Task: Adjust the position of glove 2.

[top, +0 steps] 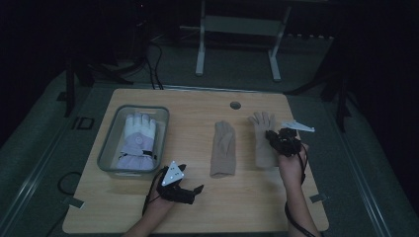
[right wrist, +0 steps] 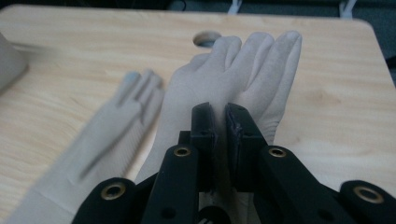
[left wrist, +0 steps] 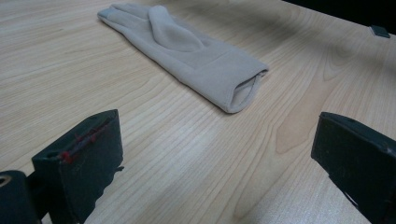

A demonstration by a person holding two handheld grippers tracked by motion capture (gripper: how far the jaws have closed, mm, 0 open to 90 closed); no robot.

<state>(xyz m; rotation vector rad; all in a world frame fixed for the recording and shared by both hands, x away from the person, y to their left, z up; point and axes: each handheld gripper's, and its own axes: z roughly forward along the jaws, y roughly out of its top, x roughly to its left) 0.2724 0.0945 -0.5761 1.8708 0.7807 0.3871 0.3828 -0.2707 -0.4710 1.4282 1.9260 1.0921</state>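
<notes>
Two beige gloves lie on the wooden table (top: 197, 207). One beige glove (top: 223, 148) (left wrist: 187, 51) (right wrist: 116, 126) rests flat at the middle. The other beige glove (top: 262, 123) (right wrist: 247, 70) lies to its right, and my right gripper (top: 276, 138) (right wrist: 220, 123) is shut on its palm fabric, with the glove's fingers spread beyond the jaws. My left gripper (top: 190, 192) (left wrist: 215, 158) sits near the front of the table, open, with bare wood between its jaws. It points toward the cuff of the middle glove.
At the left stands a clear grey bin (top: 111, 148) holding a white and lilac glove (top: 138, 140). A round cable hole (top: 235, 105) (right wrist: 205, 37) is near the table's far edge. Cables and a metal frame stand on the floor beyond the table.
</notes>
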